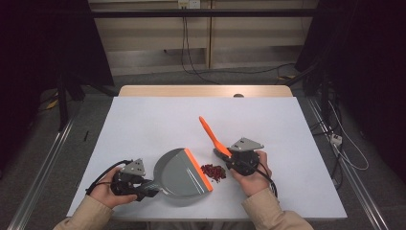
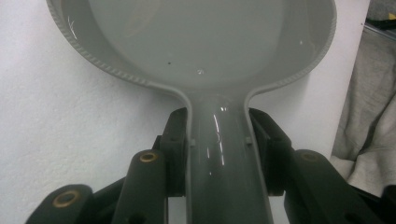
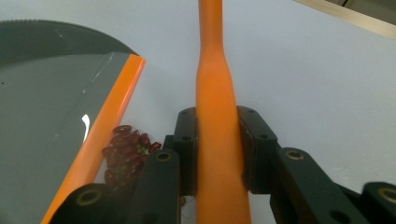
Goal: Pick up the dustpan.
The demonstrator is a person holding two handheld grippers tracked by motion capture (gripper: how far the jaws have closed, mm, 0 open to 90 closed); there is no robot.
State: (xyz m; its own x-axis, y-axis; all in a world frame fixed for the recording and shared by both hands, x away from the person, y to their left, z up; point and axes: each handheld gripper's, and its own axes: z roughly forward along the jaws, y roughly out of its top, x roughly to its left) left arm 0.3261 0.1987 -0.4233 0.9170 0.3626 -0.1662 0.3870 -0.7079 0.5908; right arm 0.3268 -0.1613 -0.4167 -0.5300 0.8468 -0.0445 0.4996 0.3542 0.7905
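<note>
While its jaws clamp the grey handle from both sides, the left gripper (image 2: 219,154) holds the dustpan (image 1: 182,175) flat on the white table (image 1: 143,120). The right gripper (image 3: 219,154) is closed on an orange brush handle (image 3: 217,140). Red beans (image 1: 213,172) lie against the pan's orange lip (image 1: 197,168), between both grippers.

No legible text, label, brand, number or sign appears in any view. The grey dustpan (image 1: 179,175), its orange lip, the orange brush handle (image 1: 210,135) and the white table (image 1: 143,124) carry no readable markings.
</note>
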